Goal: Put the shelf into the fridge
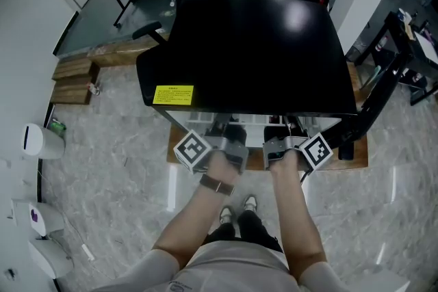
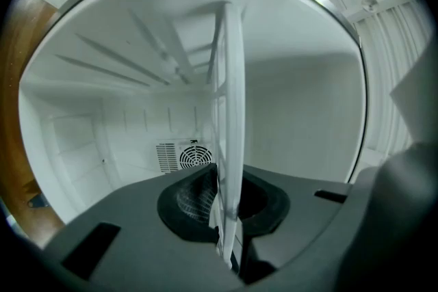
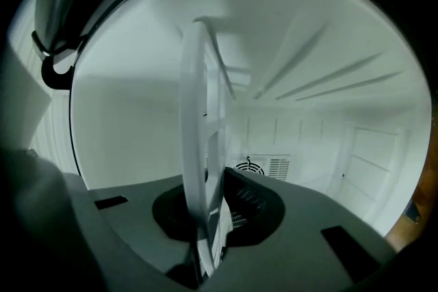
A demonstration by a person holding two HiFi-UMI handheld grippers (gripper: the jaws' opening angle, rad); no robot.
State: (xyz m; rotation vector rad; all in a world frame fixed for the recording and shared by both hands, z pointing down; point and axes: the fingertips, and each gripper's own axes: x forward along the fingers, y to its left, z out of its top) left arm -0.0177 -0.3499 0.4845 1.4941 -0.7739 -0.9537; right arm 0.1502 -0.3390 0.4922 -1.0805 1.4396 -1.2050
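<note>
From above, the black fridge [image 1: 253, 51] is seen by its top, and its white inside shows under the front edge. The white shelf [image 1: 254, 122] sits in that opening. My left gripper [image 1: 222, 132] and right gripper [image 1: 291, 130] reach in side by side. In the left gripper view the shelf [image 2: 229, 113] stands edge-on, with the left gripper [image 2: 229, 243] shut on its near rim. In the right gripper view the shelf [image 3: 198, 133] likewise runs into the white cavity, with the right gripper [image 3: 205, 243] shut on it. A fan grille [image 2: 185, 155] marks the back wall.
Ribbed rails [image 2: 116, 65] line the fridge's side wall. The fridge stands on a wooden base [image 1: 352, 154] and carries a yellow label [image 1: 173, 94]. Wooden blocks [image 1: 72, 78] and white devices [image 1: 37, 140] lie at the left, with a black stand [image 1: 383, 78] at the right.
</note>
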